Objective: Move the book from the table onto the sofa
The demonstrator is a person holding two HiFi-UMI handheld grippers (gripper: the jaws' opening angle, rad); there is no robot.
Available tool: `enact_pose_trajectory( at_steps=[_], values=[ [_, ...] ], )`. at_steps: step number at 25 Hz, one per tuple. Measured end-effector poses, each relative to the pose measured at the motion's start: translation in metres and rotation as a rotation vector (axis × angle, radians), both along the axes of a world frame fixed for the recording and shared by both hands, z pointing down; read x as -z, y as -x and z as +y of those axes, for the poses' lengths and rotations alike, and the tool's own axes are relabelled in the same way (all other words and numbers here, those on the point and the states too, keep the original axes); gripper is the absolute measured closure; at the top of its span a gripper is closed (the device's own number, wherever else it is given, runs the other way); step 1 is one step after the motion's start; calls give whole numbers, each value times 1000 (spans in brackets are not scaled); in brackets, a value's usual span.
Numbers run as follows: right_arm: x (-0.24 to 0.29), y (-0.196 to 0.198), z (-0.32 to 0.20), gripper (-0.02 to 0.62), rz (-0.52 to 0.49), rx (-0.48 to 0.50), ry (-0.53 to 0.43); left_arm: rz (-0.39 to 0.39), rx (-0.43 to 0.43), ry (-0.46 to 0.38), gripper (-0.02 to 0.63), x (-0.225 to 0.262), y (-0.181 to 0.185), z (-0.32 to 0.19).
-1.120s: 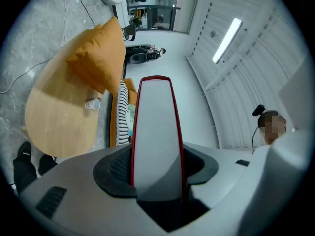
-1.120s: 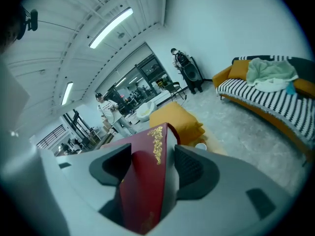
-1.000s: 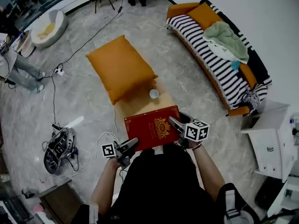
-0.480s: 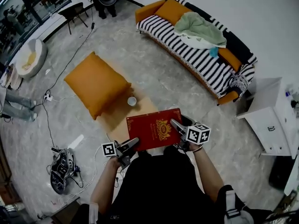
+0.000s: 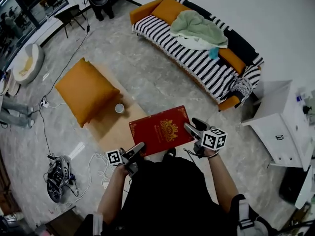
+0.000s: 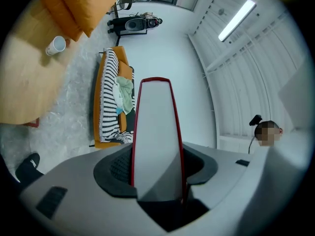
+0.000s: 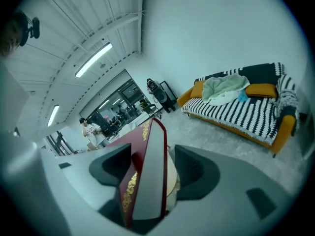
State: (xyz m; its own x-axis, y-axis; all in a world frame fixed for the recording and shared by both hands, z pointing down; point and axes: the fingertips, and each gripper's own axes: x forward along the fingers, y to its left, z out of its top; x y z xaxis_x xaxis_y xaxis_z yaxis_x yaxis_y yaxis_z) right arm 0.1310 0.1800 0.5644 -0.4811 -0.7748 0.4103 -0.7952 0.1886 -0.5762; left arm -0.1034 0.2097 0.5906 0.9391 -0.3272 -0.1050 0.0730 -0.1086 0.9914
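Book (image 5: pixel 161 130) between left gripper (image 5: pixel 139 147) and right gripper (image 5: pixel 189 128). Cushion (image 5: pixel 84 91) on table (image 5: pixel 114 131) far end, cup (image 5: pixel 119 108) just before it. Sofa (image 5: pixel 197 58) beyond.

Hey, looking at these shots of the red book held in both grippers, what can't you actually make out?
Gold lettering on the cover of the book: too small in the head view.
Contents of the cup: too small in any view.
Near edge of the table: behind the book, head view.
Seat of the sofa under the green blanket: covered in every view.
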Motion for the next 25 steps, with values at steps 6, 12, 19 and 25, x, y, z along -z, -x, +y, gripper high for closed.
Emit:
enact_pose_trajectory(
  at_steps=[6, 12, 19, 25],
  values=[
    [10, -49, 17, 314, -254, -26, -1, 46, -59, 4, 365, 8, -52, 6],
    [14, -79, 34, 313, -486, -54, -38, 52, -171, -6, 365, 14, -89, -2],
    [4, -104, 39, 319, -675, -31, -24, 45, -319, 7, 365, 7, -129, -29],
    [-5, -134, 11, 339, -812, -69, 22, 50, -409, 11, 365, 2, -173, -80]
  ],
)
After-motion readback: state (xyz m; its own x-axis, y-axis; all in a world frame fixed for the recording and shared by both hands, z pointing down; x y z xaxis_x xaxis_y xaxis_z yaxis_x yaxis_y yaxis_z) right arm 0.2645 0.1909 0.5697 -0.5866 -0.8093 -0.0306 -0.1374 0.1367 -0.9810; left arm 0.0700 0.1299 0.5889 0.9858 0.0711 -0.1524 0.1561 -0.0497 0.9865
